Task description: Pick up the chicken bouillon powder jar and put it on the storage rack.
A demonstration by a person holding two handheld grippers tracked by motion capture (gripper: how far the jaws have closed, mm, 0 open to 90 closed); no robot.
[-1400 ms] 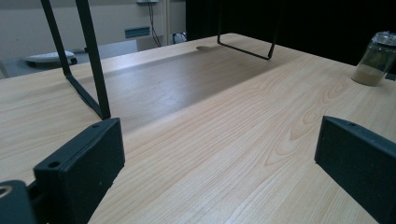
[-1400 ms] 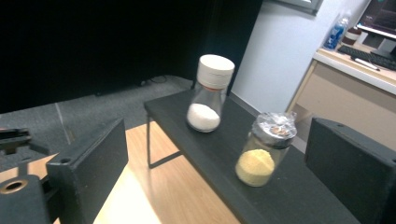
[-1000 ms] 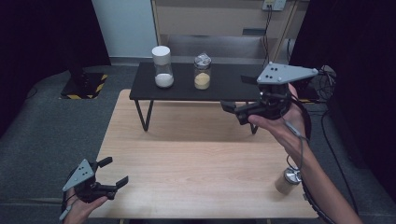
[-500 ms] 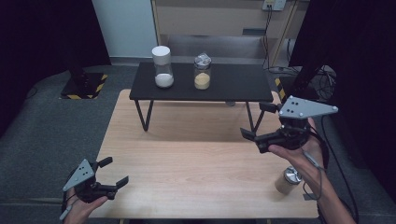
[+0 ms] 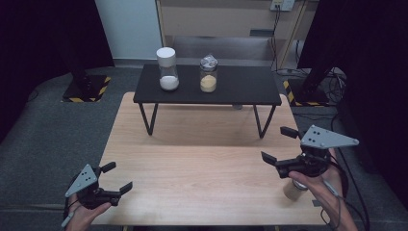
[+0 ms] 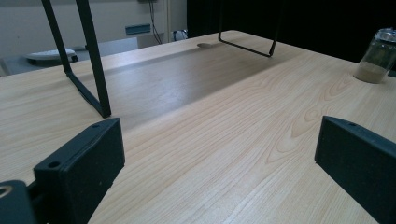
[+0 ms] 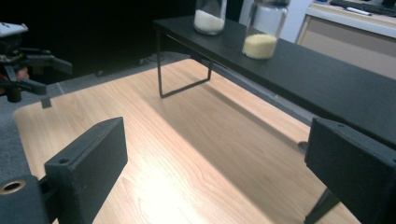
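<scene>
A white-lidded jar of white powder (image 5: 168, 69) (image 7: 209, 18) and a silver-lidded jar of yellow grains (image 5: 208, 73) (image 7: 264, 39) stand on a low black bench (image 5: 240, 89). A third jar with tan contents (image 5: 293, 190) (image 6: 377, 57) stands on the wooden table (image 5: 202, 163) at the near right, partly hidden under my right hand. Just above and left of that jar, my right gripper (image 5: 276, 143) (image 7: 217, 135) hovers open and empty, pointing left. My left gripper (image 5: 118, 176) (image 6: 217, 140) rests at the table's near left corner, open with nothing between its jaws.
The bench stands on thin wire legs (image 5: 146, 118) across the table's far half. A wooden cabinet (image 5: 226, 19) and cables lie on the floor behind the table. The left gripper is also seen far off past the table's corner (image 7: 28, 60).
My right gripper has come down and to the right, from in front of the bench's right end to low over the table's near right. The left gripper has stayed put.
</scene>
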